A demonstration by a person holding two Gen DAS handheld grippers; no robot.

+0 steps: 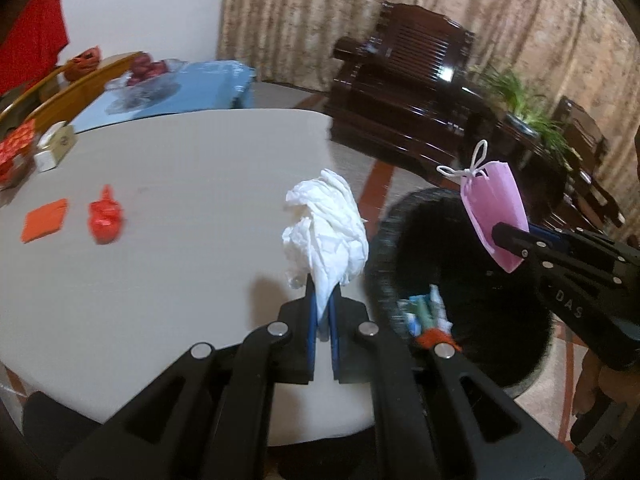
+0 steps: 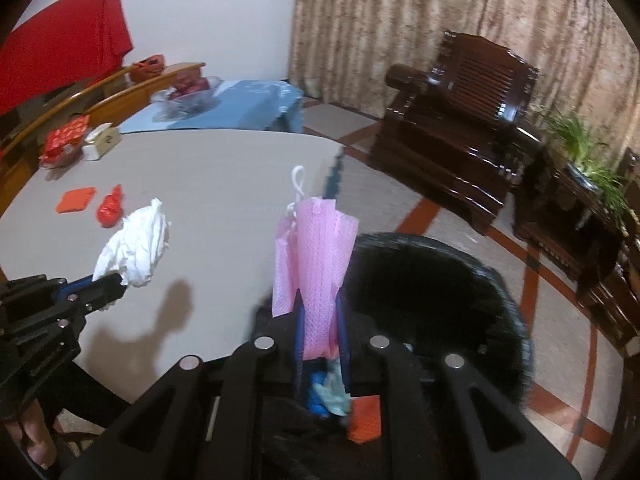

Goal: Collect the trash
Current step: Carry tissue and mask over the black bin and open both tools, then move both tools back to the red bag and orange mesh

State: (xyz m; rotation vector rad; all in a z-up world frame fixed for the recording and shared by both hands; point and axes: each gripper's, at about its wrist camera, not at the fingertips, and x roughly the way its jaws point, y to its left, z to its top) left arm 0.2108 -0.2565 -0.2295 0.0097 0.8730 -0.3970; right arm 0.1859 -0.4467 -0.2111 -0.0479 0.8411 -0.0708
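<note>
Curtains and dark wooden chairs ring the room, and your round grey table (image 1: 168, 208) sits in front of you with the black bin (image 1: 460, 264) just beside its near edge. Your left tool (image 1: 323, 304) is clamped on a crumpled white tissue (image 1: 328, 224), held above the table edge beside the bin. Your right tool (image 2: 320, 320) pinches a pink face mask (image 2: 316, 252) by its lower end, hanging over the bin's mouth.

Both pieces are light, soft and limp, so they should drop freely once you let go, though the mask's ear loop (image 2: 298, 184) could snag on a finger. Some scraps already lie inside the bin.

Two items are left on the table, well apart from the tools: a red crumpled wrapper (image 1: 105, 220) and, just beside it, a flat orange square (image 1: 45, 220). The wrapper looks thin and crinkly; take it across its bunched middle. The flat square lies flush, so catch it at an edge or corner.
</note>
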